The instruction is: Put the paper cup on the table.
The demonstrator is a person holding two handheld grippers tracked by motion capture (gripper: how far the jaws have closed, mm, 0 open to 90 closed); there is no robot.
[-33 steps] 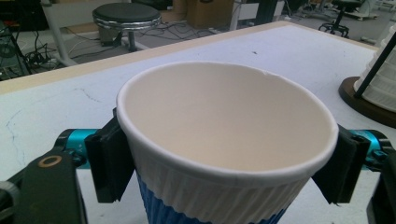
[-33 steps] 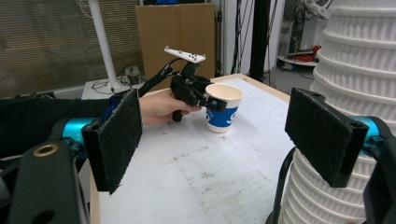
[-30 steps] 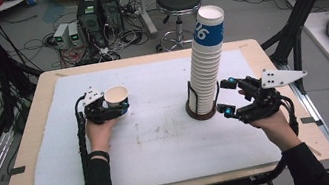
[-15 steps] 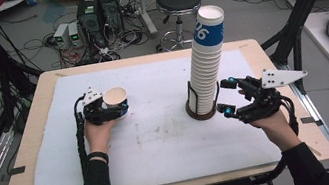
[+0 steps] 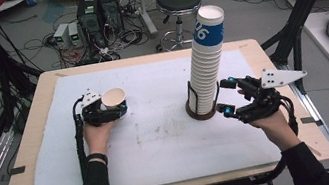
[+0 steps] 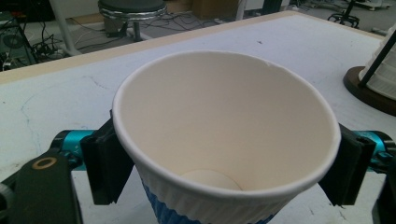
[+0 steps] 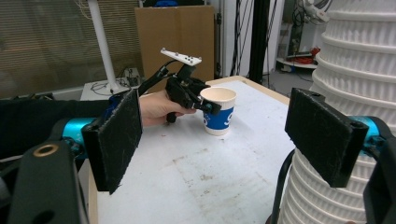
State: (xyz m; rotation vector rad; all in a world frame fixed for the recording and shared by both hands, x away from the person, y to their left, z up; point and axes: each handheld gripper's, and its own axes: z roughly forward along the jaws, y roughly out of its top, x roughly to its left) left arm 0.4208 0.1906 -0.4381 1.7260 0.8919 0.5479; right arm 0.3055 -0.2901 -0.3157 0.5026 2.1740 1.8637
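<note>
Left gripper [image 5: 116, 111] sat near the table's [image 5: 34, 144] left edge, about midway front to back, jaws around a single paper cup [image 5: 114, 101]. Its jaws had just been opening a bit, with the cup between them. In the left gripper view the cup [image 6: 224, 135] stood upright on the white mat [image 6: 56, 102], open mouth up, both black pads [image 6: 105, 168] right at its sides below the rim; whether they pressed or just touched, could not tell. From the right gripper view the cup [image 7: 218, 111] was white with a blue band, standing on the mat with the left gripper [image 7: 205, 105] at its rim.

Right gripper [image 5: 228, 96] was toward the table's right edge, jaws wide and gripping nothing, just beside the base of the tall cup stack [image 5: 206, 65]. The stack stood in a dark round holder [image 5: 201, 112] right of the table's middle. In the right gripper view the stack [image 7: 355, 93] rose behind the right-hand pad [image 7: 322, 137], not between the pads.
</note>
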